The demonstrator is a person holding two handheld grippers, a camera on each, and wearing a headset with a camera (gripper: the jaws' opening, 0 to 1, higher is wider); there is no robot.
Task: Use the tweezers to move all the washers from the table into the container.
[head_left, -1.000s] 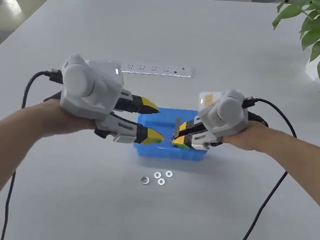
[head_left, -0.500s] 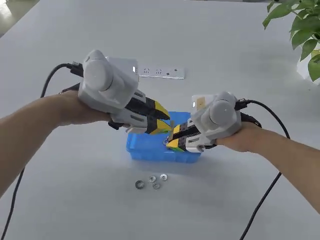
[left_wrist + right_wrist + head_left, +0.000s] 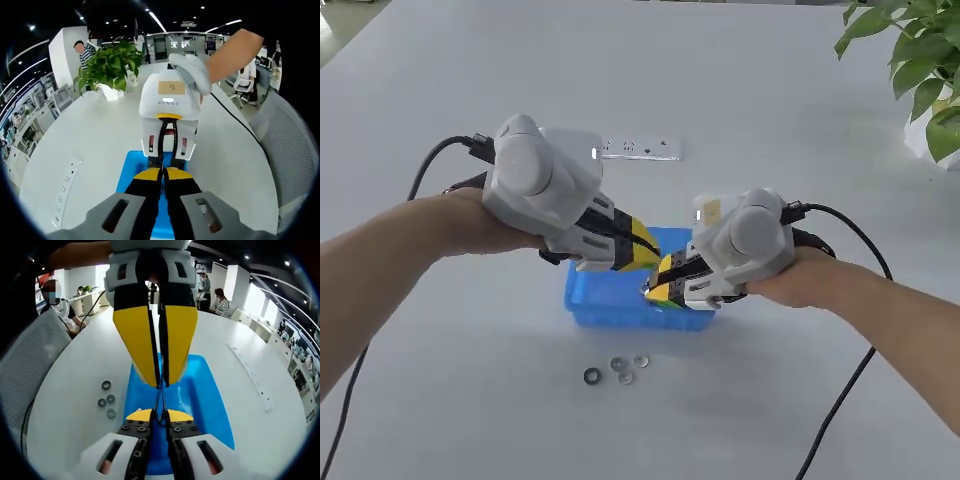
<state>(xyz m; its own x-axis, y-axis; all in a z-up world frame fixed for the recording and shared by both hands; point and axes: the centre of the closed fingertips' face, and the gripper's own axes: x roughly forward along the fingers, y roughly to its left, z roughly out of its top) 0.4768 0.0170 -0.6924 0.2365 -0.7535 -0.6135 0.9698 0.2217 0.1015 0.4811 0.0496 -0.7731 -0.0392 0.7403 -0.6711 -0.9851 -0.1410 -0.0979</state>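
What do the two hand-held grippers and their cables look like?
Both the left gripper and the right gripper have rounded light-grey bodies and black jaws with yellow tips. A black cable trails from each. The right one bears a beige sticker.

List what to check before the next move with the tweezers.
1. Tweezers gripped by right gripper: ok, its jaws are shut on them.
2. Left gripper closed around the tweezers' far end: ok.
3. Tweezers' tips free to pick: not ok, covered by the left jaws.
4. Washers located: ok, four on the table beside the blue container.
5. Any washer already in the blue container: cannot tell, the grippers hide part of it.
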